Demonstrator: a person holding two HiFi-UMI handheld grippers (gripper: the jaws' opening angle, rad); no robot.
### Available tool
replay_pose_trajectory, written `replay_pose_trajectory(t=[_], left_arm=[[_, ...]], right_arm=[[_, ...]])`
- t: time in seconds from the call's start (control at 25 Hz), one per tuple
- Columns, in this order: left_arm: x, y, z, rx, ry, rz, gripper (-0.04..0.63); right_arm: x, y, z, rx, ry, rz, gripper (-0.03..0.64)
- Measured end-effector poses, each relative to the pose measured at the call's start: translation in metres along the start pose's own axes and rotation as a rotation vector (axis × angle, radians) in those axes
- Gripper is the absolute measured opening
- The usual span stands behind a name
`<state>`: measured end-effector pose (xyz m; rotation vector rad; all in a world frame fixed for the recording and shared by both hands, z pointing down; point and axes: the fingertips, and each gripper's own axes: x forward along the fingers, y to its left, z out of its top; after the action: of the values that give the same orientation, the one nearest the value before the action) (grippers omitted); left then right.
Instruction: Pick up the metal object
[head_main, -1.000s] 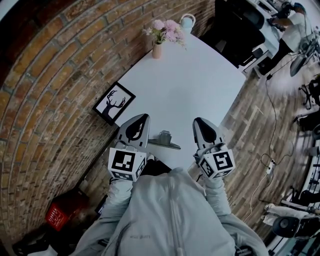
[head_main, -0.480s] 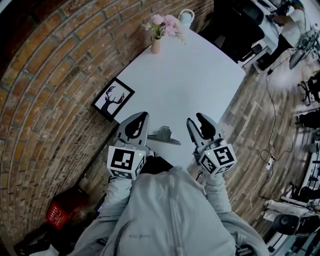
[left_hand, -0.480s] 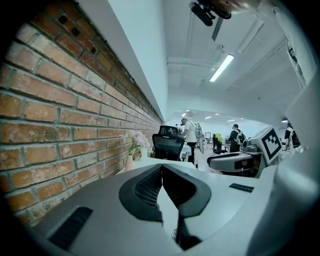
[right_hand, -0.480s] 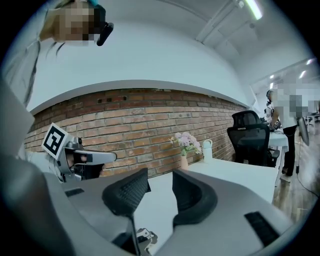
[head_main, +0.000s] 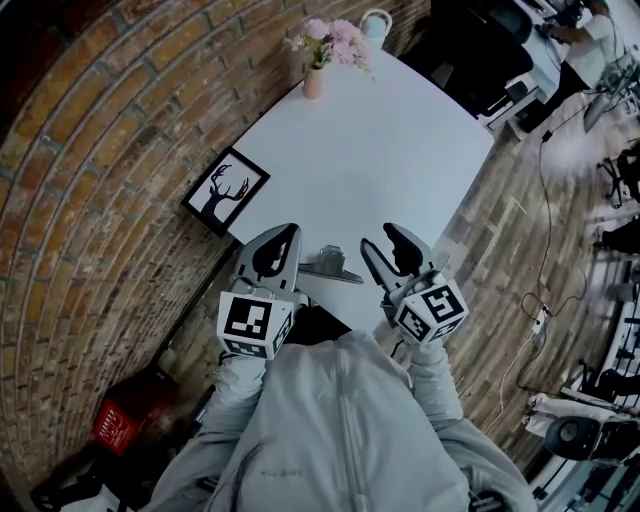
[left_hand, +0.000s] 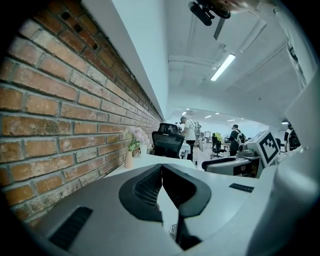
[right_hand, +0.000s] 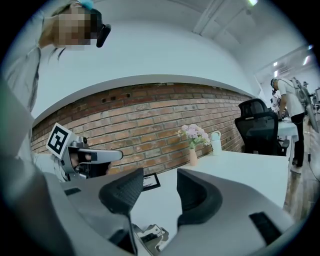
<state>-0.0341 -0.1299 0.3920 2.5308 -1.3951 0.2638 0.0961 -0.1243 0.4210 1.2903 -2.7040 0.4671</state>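
Note:
The metal object (head_main: 328, 264), a small shiny clamp-like piece with a flat blade, lies on the white table (head_main: 390, 150) near its front edge, between my two grippers. My left gripper (head_main: 282, 238) is just left of it, its jaws closed together with nothing in them (left_hand: 161, 169). Right of the object is my right gripper (head_main: 382, 240), angled toward it. Its jaws are opening and nothing is between them (right_hand: 159, 181). In the right gripper view the metal object (right_hand: 150, 235) shows low, just under the jaws and apart from them.
A framed deer picture (head_main: 226, 190) leans by the brick wall at the table's left edge. A vase of pink flowers (head_main: 318, 75) and a pale jug (head_main: 375, 22) stand at the far end. A red box (head_main: 125, 425) is on the floor. Office chairs and people are beyond the table.
My right gripper's jaws have gone from shut to wide apart, and it has swung left toward the metal object. The left gripper has hardly moved.

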Motion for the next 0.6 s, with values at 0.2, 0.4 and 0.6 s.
replay_pose_trajectory(t=[0.2, 0.4, 0.6], left_arm=[[0.0, 0.002, -0.008, -0.015, 0.015, -0.002, 0.028], [0.002, 0.003, -0.018, -0.032, 0.034, -0.007, 0.028], [0.005, 0.005, -0.026, -0.049, 0.049, -0.013, 0.028]], right_arm=[[0.004, 0.004, -0.02, 0.005, 0.049, 0.018, 0.207], [0.015, 0.007, -0.048, -0.009, 0.131, 0.055, 0.212], [0.029, 0.013, -0.083, -0.039, 0.248, 0.105, 0.216]])
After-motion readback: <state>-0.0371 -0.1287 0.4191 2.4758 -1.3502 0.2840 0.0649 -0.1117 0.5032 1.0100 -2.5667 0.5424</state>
